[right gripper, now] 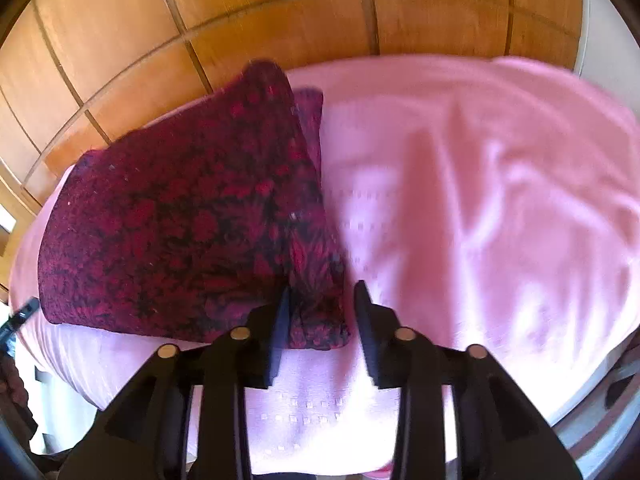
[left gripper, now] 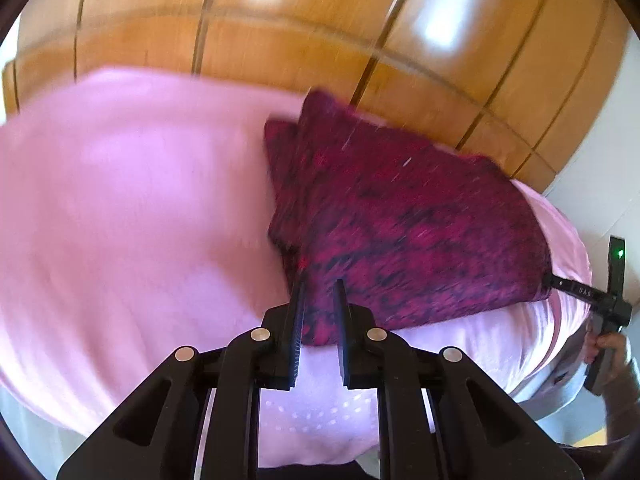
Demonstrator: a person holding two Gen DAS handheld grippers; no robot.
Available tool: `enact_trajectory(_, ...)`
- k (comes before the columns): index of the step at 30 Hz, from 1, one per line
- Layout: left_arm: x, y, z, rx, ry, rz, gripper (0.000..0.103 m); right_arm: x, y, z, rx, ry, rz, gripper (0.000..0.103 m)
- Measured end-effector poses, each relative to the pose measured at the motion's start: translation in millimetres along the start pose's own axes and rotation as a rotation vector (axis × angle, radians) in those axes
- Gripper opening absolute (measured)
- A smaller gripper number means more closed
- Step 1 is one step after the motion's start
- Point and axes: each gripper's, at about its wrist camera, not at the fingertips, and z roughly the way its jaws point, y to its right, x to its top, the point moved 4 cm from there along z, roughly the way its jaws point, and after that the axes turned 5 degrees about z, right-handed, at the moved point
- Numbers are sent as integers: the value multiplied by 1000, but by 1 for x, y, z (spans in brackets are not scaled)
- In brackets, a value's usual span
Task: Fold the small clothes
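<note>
A dark red and black patterned garment (left gripper: 400,216) lies folded into a rough rectangle on a pink bedsheet (left gripper: 132,216). It also shows in the right wrist view (right gripper: 180,224). My left gripper (left gripper: 320,284) is open, its jaws either side of the garment's near left corner, not closed on it. My right gripper (right gripper: 322,292) is open, its jaws around the garment's near right corner. The right gripper also shows at the far right of the left wrist view (left gripper: 572,288), held by a hand.
The pink sheet (right gripper: 480,200) covers the whole bed. A wooden panelled wardrobe (left gripper: 320,32) stands behind the bed and also shows in the right wrist view (right gripper: 280,12). The bed's near edge drops off just below both grippers.
</note>
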Motion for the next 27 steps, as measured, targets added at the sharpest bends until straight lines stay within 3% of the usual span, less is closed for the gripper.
enact_trajectory(3,5,20,-6,-47,44,21,12,6,-18,-27,34,82,-11,42)
enact_trajectory(5,3,41,5,-95,32,59,12,8,-42,-36,97,106,-40,44)
enact_trajectory(10,-2,67,48,-125,-37,89,13,-15,-114,-16,238,31,-139,44)
enact_trajectory(13,-10,61,69,-49,-82,73,12,-37,-146,6,208,-6,-224,43)
enact_trajectory(16,-17,44,79,-53,-104,1,12,-51,-140,27,131,-42,-247,41)
enact_trajectory(19,-15,48,74,-21,-99,12,12,-51,-131,30,188,-48,-201,38)
enact_trajectory(20,-13,51,71,-9,-95,23,15,-52,-131,30,193,-45,-204,38)
enact_trajectory(22,-8,60,64,7,-77,45,33,-55,-131,27,192,-33,-210,39)
enact_trajectory(23,-3,63,57,18,-52,52,47,-56,-133,25,193,-30,-211,41)
enact_trajectory(24,1,64,50,40,-22,58,53,-56,-134,24,193,-30,-213,43)
enact_trajectory(25,5,65,44,58,2,68,53,-56,-136,20,197,-33,-212,44)
enact_trajectory(27,15,65,33,85,37,91,53,-57,-139,16,214,-40,-207,57)
